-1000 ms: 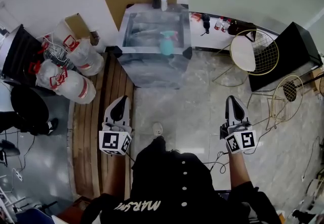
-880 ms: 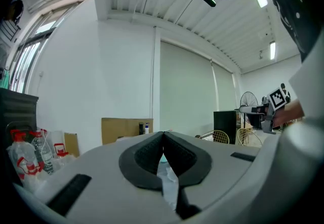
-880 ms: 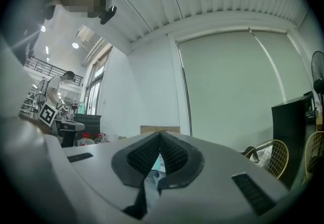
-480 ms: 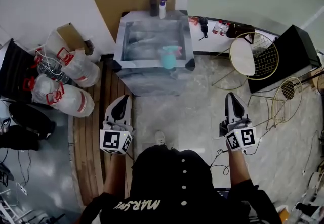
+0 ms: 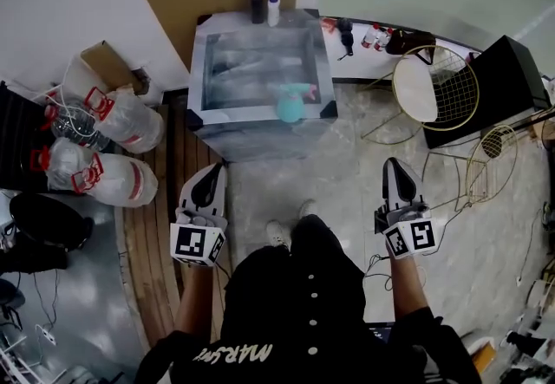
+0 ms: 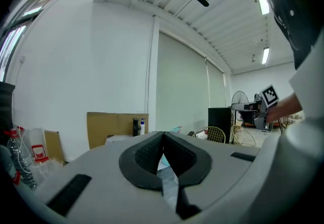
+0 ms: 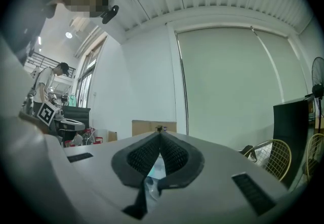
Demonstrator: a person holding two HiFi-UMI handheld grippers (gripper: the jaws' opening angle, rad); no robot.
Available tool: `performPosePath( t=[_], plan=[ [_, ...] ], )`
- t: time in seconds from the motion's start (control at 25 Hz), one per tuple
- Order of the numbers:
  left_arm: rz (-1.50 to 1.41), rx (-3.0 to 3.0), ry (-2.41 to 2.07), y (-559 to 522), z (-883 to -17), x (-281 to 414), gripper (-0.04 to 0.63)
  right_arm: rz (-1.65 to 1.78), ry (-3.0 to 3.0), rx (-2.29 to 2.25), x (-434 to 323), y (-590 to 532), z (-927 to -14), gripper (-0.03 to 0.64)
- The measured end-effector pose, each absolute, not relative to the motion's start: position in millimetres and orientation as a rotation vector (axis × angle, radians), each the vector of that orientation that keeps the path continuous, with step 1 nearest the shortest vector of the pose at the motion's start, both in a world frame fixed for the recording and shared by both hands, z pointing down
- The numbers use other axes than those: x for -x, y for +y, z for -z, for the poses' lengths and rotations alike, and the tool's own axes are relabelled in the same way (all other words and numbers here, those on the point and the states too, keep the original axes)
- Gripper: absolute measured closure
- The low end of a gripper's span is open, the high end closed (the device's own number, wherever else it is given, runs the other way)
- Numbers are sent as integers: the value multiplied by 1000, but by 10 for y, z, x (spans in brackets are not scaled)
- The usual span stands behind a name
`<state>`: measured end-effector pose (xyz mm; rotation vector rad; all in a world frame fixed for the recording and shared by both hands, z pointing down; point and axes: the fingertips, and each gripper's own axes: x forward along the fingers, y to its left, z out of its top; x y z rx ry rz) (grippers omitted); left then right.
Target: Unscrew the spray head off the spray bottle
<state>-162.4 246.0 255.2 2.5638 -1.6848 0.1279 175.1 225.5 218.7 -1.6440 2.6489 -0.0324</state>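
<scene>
Progress so far is basically zero, going by what's visible. The spray bottle point(image 5: 290, 102) sits untouched on the small table point(image 5: 243, 70), close to the front edge and over toward the front right corner. Both grippers are well short of it, out over the floor in front of the person. The left gripper point(image 5: 212, 172) has its jaws pressed together with nothing between them, and the right gripper point(image 5: 395, 167) is the same, closed and empty. So everything is left to do: get to the table, pin the bottle body with one gripper, grab the spray head with the other and twist it off.

As for the bottle itself, it's a small teal one standing upright. The spray head looks to be on top, and I think the nozzle points toward the table's right edge, but it's too tiny from up here to be sure. I can't tell how tight the collar is. The only other stuff on the table is a white pump bottle point(image 5: 274, 6) and a dark thing point(image 5: 257, 3) at the back edge, well clear of it.
</scene>
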Motion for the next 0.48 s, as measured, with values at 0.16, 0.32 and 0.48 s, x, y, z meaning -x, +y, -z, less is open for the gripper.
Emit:
performPosePath(
  t=[0.16,0.32,0.48],
  plan=[
    [-142,-2568,-1669,2254,-2595,1613,571,40,2664,1632,-1717,2027,-2229,605],
    [-158,-2569,-1663,1992,-2625,1631,571,46,2674,1613,-1673,1704,-2258,606],
    [-173,-2585,-1673,1615,-2598,1581,571,48,2692,1577,-1651,1256,-2294,606]
  ],
)
